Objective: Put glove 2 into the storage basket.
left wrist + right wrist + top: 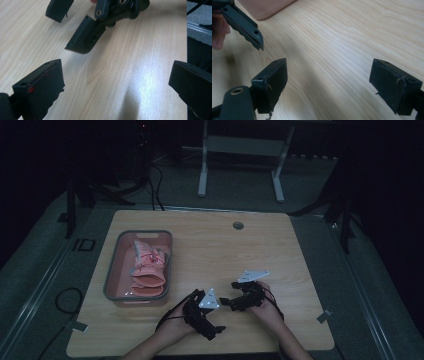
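Both grippers sit low over the front middle of the wooden table (225,250), facing each other and nearly touching. My left gripper (216,312) points right and stands open, and its own view has bare wood between its jaws (117,82). My right gripper (229,292) points left and is also open over bare wood (329,80). The right gripper (63,31) shows close ahead at the top of the left gripper view. One finger of the left gripper (244,25) shows at the upper left of the right gripper view, next to a hand (219,32).
A grey-rimmed bin (112,265) stands on the left half of the table and holds pink folded cloth (149,267). Its corner (264,7) shows at the top of the right gripper view. A round grommet (238,225) sits near the far edge. A white stand (240,165) is behind the table.
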A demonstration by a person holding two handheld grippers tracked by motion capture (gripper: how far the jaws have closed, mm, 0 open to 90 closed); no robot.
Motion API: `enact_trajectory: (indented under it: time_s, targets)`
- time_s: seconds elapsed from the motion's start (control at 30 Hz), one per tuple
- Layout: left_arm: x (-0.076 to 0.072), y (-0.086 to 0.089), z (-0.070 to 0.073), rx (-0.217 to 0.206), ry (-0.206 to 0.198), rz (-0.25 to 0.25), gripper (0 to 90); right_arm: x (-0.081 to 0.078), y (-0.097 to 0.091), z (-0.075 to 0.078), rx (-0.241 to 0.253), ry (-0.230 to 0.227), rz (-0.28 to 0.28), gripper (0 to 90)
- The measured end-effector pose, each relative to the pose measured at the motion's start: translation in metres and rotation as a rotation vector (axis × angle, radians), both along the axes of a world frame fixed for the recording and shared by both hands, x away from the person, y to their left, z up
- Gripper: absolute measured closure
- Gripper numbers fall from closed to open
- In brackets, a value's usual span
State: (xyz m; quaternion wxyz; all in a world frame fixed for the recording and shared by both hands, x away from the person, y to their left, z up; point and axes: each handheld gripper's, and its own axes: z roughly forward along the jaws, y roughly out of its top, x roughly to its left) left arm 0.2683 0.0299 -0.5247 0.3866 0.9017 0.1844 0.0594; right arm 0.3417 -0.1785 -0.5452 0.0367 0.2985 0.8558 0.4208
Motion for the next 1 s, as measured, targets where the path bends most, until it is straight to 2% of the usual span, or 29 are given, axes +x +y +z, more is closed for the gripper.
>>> enact_trajectory:
  time_s: [0.23,0.3,0.4,0.57,0.7,1.0]
  targets:
    - [0.001,-0.002,-0.011,0.001,0.001,-0.011,0.0,-0.003,-0.008,-0.010,-0.009,-0.004,-0.011,14.5]
    - [0.001,-0.001,-0.017,-0.021,0.013,-0.013,0.0,-0.004,-0.008,-0.012,-0.016,-0.005,-0.008,14.4]
    - [0.001,-0.001,-0.022,-0.023,0.011,-0.016,0.0,-0.005,-0.007,-0.013,-0.028,-0.015,-0.006,14.3]
    - [-0.001,0.000,-0.025,-0.017,0.003,-0.024,0.0,-0.005,-0.006,-0.013,-0.035,-0.033,0.001,14.2]
    - [0.000,0.001,-0.025,-0.038,0.009,-0.021,0.0,-0.004,-0.008,-0.013,-0.032,-0.030,-0.004,14.2]
    - [0.000,0.002,-0.026,-0.032,0.018,-0.023,0.0,-0.004,-0.009,-0.014,-0.038,-0.033,-0.004,14.2]
